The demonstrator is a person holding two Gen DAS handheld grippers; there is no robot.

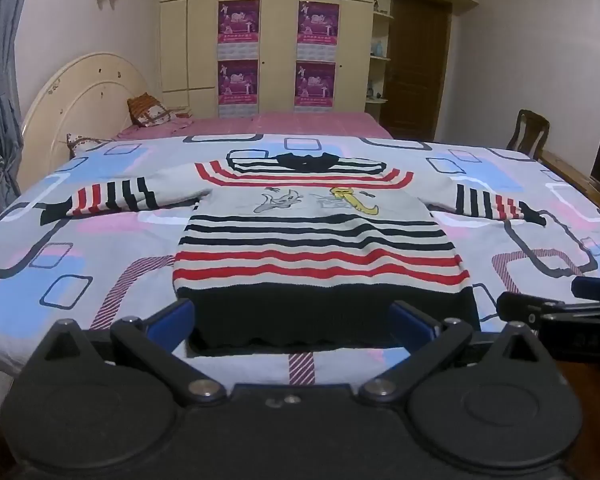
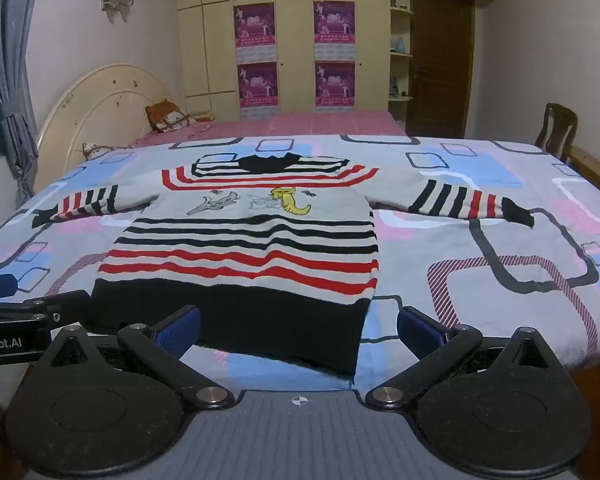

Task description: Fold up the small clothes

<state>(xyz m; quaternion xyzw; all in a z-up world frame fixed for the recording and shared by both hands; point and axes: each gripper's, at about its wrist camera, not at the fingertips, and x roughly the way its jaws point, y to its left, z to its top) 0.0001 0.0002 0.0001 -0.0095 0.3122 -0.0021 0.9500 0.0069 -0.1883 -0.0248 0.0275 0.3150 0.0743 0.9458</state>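
A: Both grippers were found spread to their widest, nothing held. Between the fingers of the left gripper (image 1: pixel 292 322) the black hem band of the striped sweater (image 1: pixel 320 236) was framed, just ahead of the tips; no pad was seen pressing on it.

B: And from the right gripper (image 2: pixel 298 330)?

A: The same hem was seen just ahead and slightly to its left, with the hem's right corner lying between its fingers. The sweater was laid flat and face up on the patterned bedsheet (image 2: pixel 500 248), collar away from the grippers, sleeves stretched out to either side.

B: What risk was judged from there?

A: The bedsheet could be pinched along with the hem if the fingers were lowered too deep, so that both would be dragged together. Only the top knit layer might be caught, and the fold would then be skewed. A collision was also thought possible, since the two grippers were held close, side by side.
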